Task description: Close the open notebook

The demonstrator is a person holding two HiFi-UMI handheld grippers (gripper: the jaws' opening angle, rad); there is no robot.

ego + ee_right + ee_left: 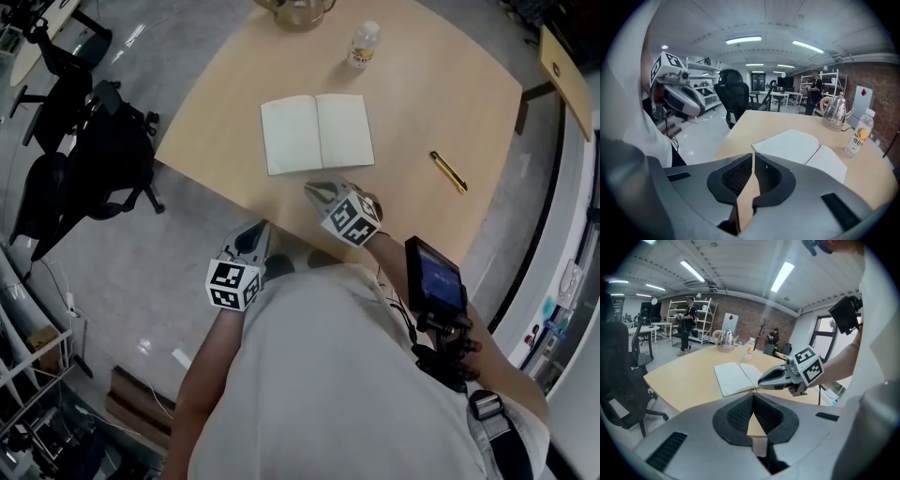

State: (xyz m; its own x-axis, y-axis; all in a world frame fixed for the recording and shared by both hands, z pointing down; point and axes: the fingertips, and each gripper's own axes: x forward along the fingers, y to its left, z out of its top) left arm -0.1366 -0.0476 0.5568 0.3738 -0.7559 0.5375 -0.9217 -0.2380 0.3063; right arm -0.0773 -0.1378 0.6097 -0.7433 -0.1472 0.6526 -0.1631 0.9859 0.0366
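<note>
Lying ahead of the left hand-held gripper (262, 231) and right hand-held gripper (315, 190), both pressed together empty, the notebook (317, 133) looked light, floppy, best taken by a cover's outer edge.

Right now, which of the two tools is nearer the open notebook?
The right tool, its tip just short of the notebook; the left tool sits farther back, at the edge of the table.

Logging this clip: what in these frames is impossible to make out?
Kettle: head view, cut off by the top edge.
Bottle label: too small to read in any view.
Yellow item: head view, too small to tell pen from knife.
Notebook pages: writing, if any, too faint to see.
</note>
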